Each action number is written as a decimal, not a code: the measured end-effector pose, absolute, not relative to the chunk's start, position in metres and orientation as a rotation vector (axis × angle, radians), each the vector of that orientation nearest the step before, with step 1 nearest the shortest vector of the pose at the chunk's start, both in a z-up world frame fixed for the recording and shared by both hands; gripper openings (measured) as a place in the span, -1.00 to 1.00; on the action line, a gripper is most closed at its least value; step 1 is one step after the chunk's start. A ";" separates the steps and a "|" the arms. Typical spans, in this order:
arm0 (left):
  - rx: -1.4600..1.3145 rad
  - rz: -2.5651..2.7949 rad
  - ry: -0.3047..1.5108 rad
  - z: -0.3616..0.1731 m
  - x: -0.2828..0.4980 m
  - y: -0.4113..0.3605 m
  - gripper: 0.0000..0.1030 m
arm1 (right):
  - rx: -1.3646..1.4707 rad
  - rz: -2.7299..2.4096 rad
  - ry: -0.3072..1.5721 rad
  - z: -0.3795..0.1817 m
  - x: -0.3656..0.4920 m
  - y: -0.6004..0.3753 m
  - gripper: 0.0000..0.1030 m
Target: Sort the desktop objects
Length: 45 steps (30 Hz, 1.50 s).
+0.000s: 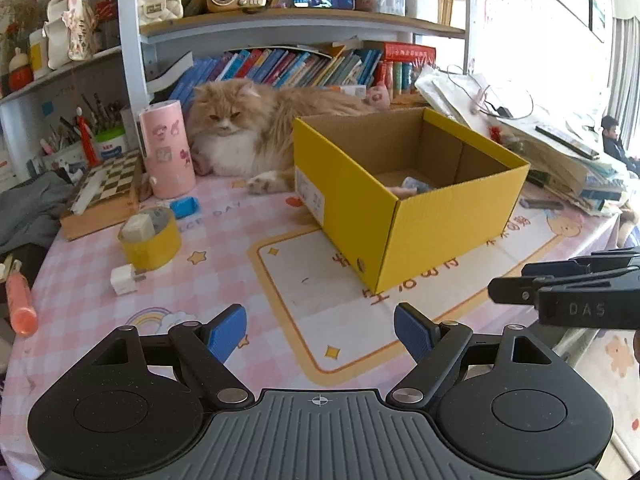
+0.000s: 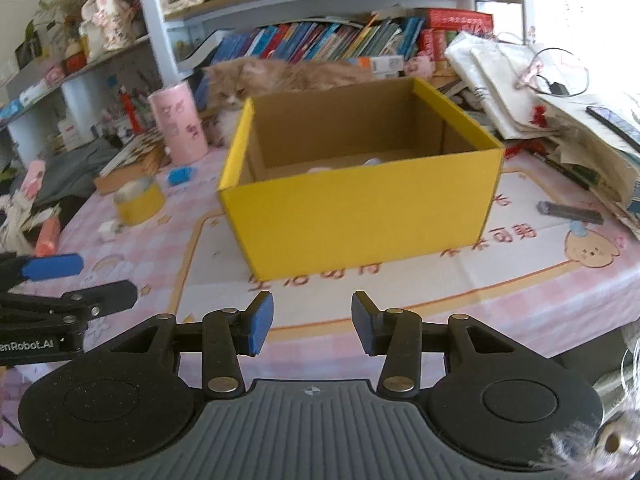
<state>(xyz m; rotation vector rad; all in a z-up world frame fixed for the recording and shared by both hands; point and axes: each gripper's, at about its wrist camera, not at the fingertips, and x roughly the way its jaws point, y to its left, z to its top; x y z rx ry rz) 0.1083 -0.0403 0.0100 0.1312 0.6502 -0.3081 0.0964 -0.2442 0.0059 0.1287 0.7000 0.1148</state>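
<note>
A yellow cardboard box (image 1: pixel 400 216) (image 2: pixel 360 220) stands open-topped on the pink checked tablecloth, with a few small items on its floor. Left of it lie a yellow tape roll (image 1: pixel 150 240) (image 2: pixel 140 202) with a white block on top, a white plug (image 1: pixel 124 279) (image 2: pixel 107 230) and a small blue object (image 1: pixel 184 207) (image 2: pixel 180 175). A grey marker (image 2: pixel 570 212) lies right of the box. My left gripper (image 1: pixel 320 334) hovers open and empty in front of the box's left corner. My right gripper (image 2: pixel 313 326) is open and empty before the box's front wall.
An orange cat (image 1: pixel 240 132) lies behind the box. A pink cylinder (image 1: pixel 166 148), a chessboard box (image 1: pixel 108 196) and an orange tube (image 1: pixel 20 300) sit at the left. Stacked papers and bags (image 2: pixel 540 92) crowd the right. Bookshelves rise behind.
</note>
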 end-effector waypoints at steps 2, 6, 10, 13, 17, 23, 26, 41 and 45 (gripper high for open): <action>0.131 -0.313 0.655 0.009 0.105 -0.037 0.62 | 0.120 0.127 0.709 0.004 0.093 -0.237 -0.17; 0.139 -0.319 0.671 0.007 0.099 -0.030 0.62 | 0.107 0.139 0.715 0.003 0.084 -0.224 -0.13; 0.149 -0.334 0.681 0.006 0.091 -0.024 0.62 | 0.107 0.136 0.723 0.001 0.076 -0.215 -0.12; 0.160 -0.347 0.685 0.005 0.083 -0.020 0.62 | 0.111 0.132 0.726 0.000 0.069 -0.208 -0.10; 0.169 -0.357 0.689 0.004 0.073 -0.011 0.62 | 0.108 0.132 0.726 0.000 0.060 -0.196 -0.07; 0.165 -0.353 0.685 0.004 0.062 0.006 0.63 | 0.072 0.165 0.737 -0.002 0.049 -0.171 -0.07; 0.154 -0.339 0.687 0.003 0.058 0.018 0.63 | 0.042 0.189 0.734 -0.002 0.044 -0.156 -0.05; 0.050 -0.187 0.702 0.000 0.046 0.080 0.63 | -0.104 0.364 0.746 -0.006 0.049 -0.086 -0.04; 0.042 -0.147 0.701 0.001 0.046 0.091 0.63 | -0.123 0.401 0.746 -0.006 0.052 -0.074 -0.04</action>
